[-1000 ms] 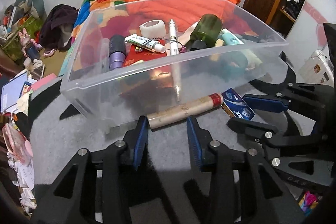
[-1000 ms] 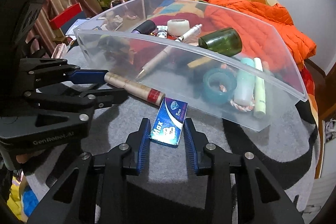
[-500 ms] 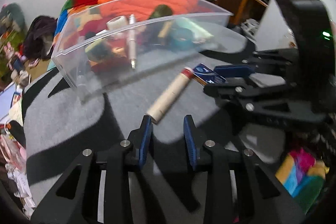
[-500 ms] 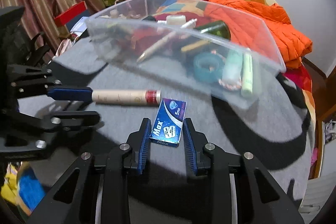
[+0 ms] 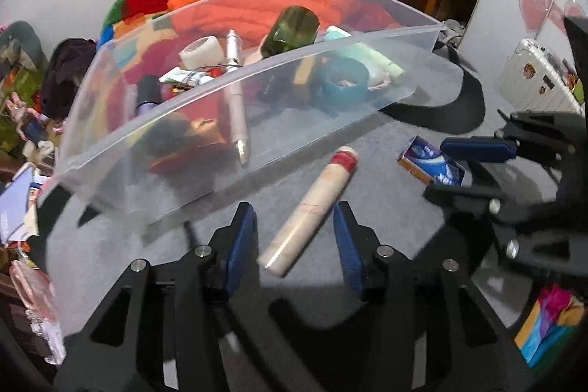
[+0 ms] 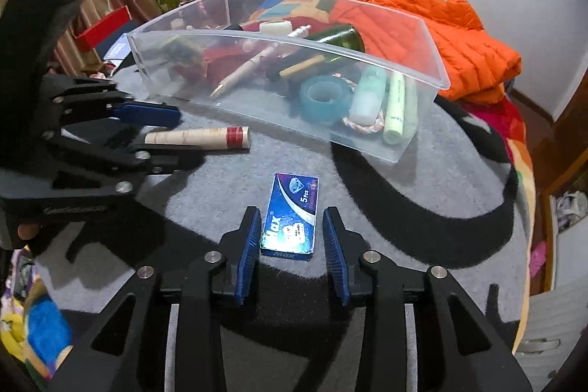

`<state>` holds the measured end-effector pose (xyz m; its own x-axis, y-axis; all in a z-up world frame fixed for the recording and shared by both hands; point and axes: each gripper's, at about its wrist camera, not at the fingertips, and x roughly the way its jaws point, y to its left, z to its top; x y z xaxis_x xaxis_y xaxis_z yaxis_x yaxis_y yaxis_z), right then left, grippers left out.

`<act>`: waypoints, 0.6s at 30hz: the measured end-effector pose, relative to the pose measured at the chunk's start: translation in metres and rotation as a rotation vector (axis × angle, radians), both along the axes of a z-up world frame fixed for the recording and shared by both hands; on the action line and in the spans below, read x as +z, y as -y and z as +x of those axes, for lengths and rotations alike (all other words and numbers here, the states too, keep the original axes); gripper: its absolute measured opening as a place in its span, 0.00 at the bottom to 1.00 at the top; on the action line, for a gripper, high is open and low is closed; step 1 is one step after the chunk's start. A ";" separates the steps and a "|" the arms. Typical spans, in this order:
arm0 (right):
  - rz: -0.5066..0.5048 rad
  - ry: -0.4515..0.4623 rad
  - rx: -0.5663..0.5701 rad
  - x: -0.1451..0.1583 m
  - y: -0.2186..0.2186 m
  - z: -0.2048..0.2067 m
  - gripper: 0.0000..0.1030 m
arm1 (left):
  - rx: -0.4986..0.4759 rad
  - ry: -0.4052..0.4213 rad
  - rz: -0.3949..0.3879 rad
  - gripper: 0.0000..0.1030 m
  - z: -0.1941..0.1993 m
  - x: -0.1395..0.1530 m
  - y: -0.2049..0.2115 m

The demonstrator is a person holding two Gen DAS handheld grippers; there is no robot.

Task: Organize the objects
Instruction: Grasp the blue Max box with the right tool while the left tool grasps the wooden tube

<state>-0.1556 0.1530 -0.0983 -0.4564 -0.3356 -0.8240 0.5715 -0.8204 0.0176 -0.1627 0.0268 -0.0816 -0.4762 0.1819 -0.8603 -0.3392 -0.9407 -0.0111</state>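
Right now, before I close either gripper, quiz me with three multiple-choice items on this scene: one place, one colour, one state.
1. The blue box lies:
A. inside the bin
B. on the grey mat, outside the bin
C. on the bed

2. The band near one end of the beige tube is:
A. red
B. green
C. black

3. The left gripper is:
A. open around the tube
B. clamped on the bin's rim
C. lifting the box

Key: B, it rests on the grey mat before the clear bin; A, the red ring shows in both views; A, gaps flank the tube, jaws just opening.
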 end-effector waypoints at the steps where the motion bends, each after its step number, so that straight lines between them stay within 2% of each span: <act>1: 0.000 -0.007 -0.007 0.000 0.000 0.001 0.33 | -0.007 0.000 0.007 0.38 -0.001 0.000 -0.001; 3: -0.015 -0.004 -0.018 -0.001 -0.002 0.000 0.33 | -0.018 -0.001 0.024 0.24 0.001 0.000 -0.004; 5: -0.025 0.001 -0.027 -0.001 -0.004 0.000 0.32 | -0.023 -0.009 0.027 0.15 0.005 0.000 -0.007; 6: -0.024 -0.004 -0.026 0.000 -0.003 0.001 0.25 | -0.025 -0.013 0.025 0.14 0.008 0.000 -0.008; 7: -0.024 -0.005 -0.022 0.000 -0.003 0.003 0.24 | -0.024 -0.015 0.023 0.14 0.010 0.000 -0.009; 13: -0.041 -0.011 -0.014 0.003 -0.001 0.008 0.24 | 0.016 -0.056 0.005 0.14 0.030 0.007 -0.010; 18: -0.093 -0.031 -0.012 0.019 -0.002 0.008 0.24 | 0.070 -0.134 0.035 0.14 0.049 0.027 -0.003</act>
<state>-0.1476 0.1550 -0.0791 -0.4856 -0.4045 -0.7750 0.5632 -0.8228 0.0766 -0.1134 0.0298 -0.0550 -0.5985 0.1730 -0.7822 -0.2735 -0.9619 -0.0035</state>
